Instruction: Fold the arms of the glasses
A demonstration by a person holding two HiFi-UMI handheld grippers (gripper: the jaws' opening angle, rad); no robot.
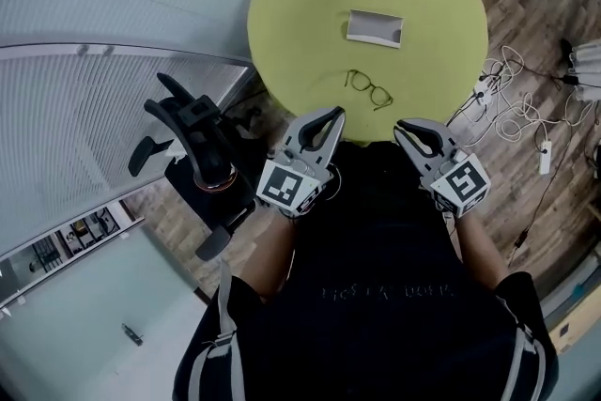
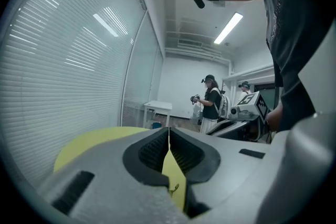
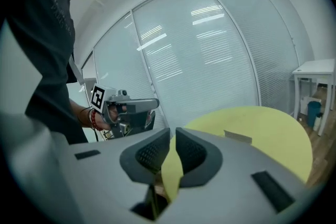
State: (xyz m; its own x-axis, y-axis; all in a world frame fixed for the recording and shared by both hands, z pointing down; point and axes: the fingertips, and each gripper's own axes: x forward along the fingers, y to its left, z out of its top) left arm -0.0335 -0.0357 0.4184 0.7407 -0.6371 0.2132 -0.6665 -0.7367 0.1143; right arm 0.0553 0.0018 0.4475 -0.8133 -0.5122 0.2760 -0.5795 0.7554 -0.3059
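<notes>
**Over the bench's near edge: both hand-held grippers clenched, glasses lying free**

Close against your dark shirt, you hold the two tools side by side, pointing away from you toward the bench. Your left hand-held gripper (image 1: 335, 113) is clenched. Its own view shows the ribbed black pads meeting at the tips with nothing caught between them. Your right hand-held gripper (image 1: 400, 125) is clenched and empty too, its pads all but touching at the tips.

Just beyond the two sets of tips, and between them, the thin dark-framed glasses (image 1: 368, 89) lie on the round yellow-green bench (image 1: 300, 5), close to its near edge. Neither gripper touches them. How their arms stand is too small to tell.

Farther across the bench, about its middle, sits a small white rectangular box (image 1: 375, 27), apart from the glasses.

To your left, a black office chair (image 1: 192, 146) stands beside the bench on the wooden plank floor (image 1: 540, 42). To your right, loose white cables (image 1: 512, 113) trail over the planks.

Farthest off, the left gripper view shows a person in a dark top (image 2: 211, 104) standing near a small white table (image 2: 157, 107).
</notes>
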